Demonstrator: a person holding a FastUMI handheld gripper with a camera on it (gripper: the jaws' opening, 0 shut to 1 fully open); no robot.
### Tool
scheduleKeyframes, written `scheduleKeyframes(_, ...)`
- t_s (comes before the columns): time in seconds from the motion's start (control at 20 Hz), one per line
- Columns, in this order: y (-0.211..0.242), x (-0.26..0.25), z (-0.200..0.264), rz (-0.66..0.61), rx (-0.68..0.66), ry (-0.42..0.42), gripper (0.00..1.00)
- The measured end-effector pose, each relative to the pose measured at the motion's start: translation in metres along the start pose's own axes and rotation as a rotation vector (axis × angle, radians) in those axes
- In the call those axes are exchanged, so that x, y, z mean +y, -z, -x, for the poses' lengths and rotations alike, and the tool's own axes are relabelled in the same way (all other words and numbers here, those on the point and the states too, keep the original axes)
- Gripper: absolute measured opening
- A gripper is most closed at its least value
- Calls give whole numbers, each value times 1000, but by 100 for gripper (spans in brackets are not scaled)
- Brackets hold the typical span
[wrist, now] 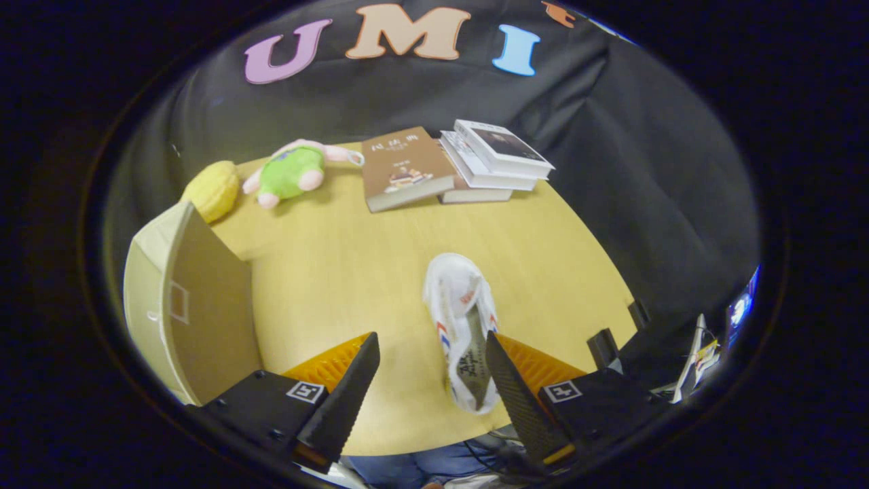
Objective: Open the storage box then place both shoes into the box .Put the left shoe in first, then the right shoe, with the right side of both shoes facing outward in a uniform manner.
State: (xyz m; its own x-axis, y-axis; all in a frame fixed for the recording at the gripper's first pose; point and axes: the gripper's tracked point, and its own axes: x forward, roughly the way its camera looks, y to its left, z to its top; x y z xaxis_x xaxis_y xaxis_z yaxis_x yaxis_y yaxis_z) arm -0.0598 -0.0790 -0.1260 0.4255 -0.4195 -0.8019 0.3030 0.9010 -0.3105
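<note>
A white shoe [461, 319] with red and blue marks lies on the wooden table [339, 272], toe pointing away from me. Its heel end sits just inside my right finger [516, 394], between the two fingers. My gripper [429, 346] is open wide, hovering above the table with nothing pressed between the fingers. The cream storage box [183, 299] stands to the left of my left finger [346, 394], its flat panel facing the table's middle. Whether its door is open I cannot tell.
At the table's far side lie a brown book [404, 168] and a stack of books [492, 159]. A green and pink plush toy [295, 173] and a yellow knitted toy [214, 190] sit beyond the box. Black clamps [614, 339] hold the table's right edge.
</note>
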Motion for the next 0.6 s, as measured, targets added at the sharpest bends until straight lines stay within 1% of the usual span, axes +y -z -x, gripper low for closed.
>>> scheduleKeyframes(0.25, 24, -38, -26, 2, 99, 47, 100)
scheduleKeyframes(0.6, 37, -70, -66, 22, 169, 89, 100)
